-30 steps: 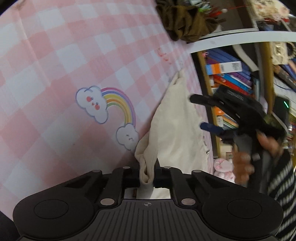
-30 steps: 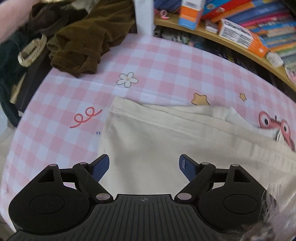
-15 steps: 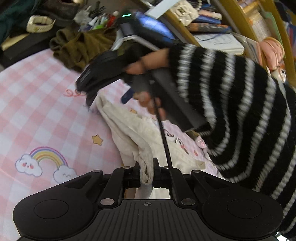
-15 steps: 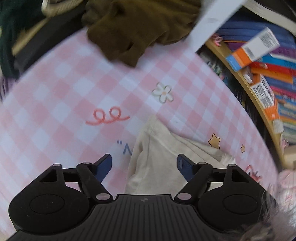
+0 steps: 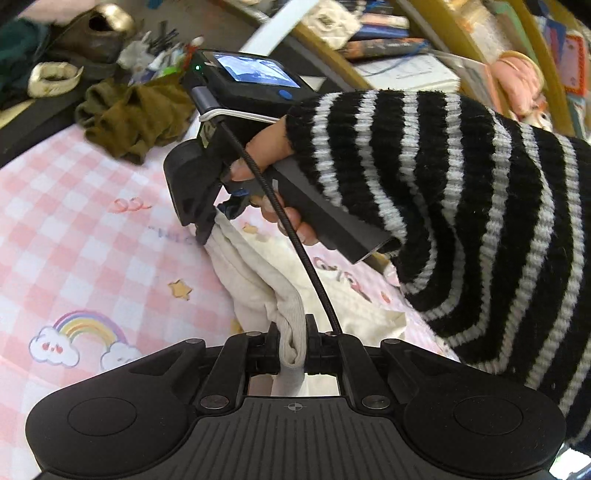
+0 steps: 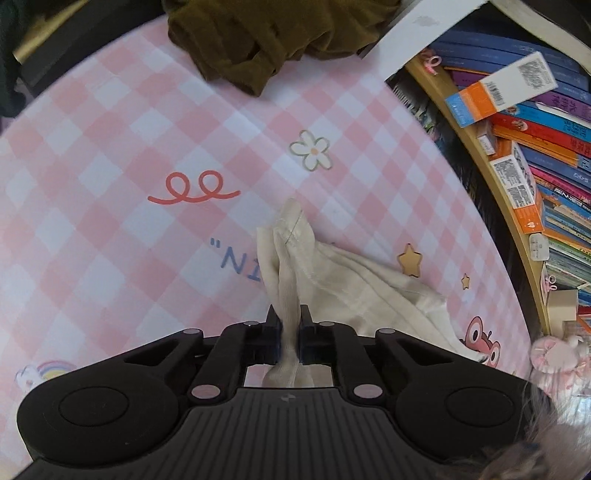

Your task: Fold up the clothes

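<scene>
A cream garment point(image 5: 255, 280) lies bunched on the pink checked tablecloth point(image 5: 74, 240). My left gripper point(image 5: 291, 325) is shut on a ribbed edge of it, lifted off the table. Farther along the same cloth, my right gripper point(image 5: 225, 214) points steeply down, held by a hand in a black-and-white striped sleeve point(image 5: 461, 203). In the right wrist view the right gripper point(image 6: 290, 314) has its jaws closing, the pads pressing a pinched fold of the cream garment point(image 6: 351, 280); the cloth trails off to the right over the tablecloth point(image 6: 110, 147).
An olive-brown garment point(image 5: 136, 118) lies crumpled at the table's far edge, also in the right wrist view point(image 6: 273, 40). A curved shelf of books point(image 6: 535, 147) runs along the right side. Dark clutter and a shoe point(image 5: 92, 33) sit beyond the table.
The right gripper went from wide open over the flat cream cloth to shut on its corner. The left gripper rose and rolled with its edge, and the right hand now fills its view.
</scene>
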Available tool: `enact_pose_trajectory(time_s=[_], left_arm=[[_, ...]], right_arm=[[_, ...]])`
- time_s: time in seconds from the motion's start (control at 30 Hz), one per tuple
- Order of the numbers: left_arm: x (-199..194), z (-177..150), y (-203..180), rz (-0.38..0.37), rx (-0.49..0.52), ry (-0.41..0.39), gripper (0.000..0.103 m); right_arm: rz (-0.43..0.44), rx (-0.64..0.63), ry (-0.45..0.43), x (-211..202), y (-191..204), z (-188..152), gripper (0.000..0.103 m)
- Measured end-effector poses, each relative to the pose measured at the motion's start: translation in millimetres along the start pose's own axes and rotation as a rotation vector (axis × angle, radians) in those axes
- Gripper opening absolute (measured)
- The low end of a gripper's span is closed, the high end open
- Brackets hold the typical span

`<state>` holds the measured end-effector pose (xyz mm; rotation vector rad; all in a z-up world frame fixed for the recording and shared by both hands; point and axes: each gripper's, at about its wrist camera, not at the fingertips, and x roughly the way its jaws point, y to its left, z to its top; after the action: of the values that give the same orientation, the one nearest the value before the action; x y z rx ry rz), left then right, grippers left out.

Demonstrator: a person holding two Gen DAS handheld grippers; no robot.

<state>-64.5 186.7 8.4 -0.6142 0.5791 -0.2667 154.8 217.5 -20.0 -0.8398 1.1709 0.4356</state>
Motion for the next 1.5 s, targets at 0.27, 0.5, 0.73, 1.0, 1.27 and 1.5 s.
enact_pose_trajectory(time_s=[0.27,0.5,0.73,1.0,1.27,1.5], left_arm=[[12.4,4.6,-50.5,-0.032,0.195,-0.019,0.008],[40.6,-4.9,-104.9,-0.052,0.302,-0.018,0.008],[88.3,-33.0,-181.1,-0.027,0.392,0.008,0.008],[135.9,-74.5,-256.4,0.048,0.462,0.066,0.008],[173.4,-106.8,-301.3,0.120,0.535,0.155,0.009],[203.1,-132.8,-310.9,0.133,0.563,0.288,0.019]], right_arm=[[0.068,0.104,-0.095,-37.6,-69.3,-30.1,0.007],[0.119,0.198,-0.176,-45.4,-146.2,-81.6,0.007],[0.208,0.250,-0.274,-31.3,-230.4,-159.4,0.007],[0.333,0.307,-0.387,-2.7,-312.3,-240.9,0.007],[0.453,0.376,-0.444,30.4,-359.0,-300.1,0.007],[0.494,0.473,-0.378,67.2,-373.4,-330.9,0.009]])
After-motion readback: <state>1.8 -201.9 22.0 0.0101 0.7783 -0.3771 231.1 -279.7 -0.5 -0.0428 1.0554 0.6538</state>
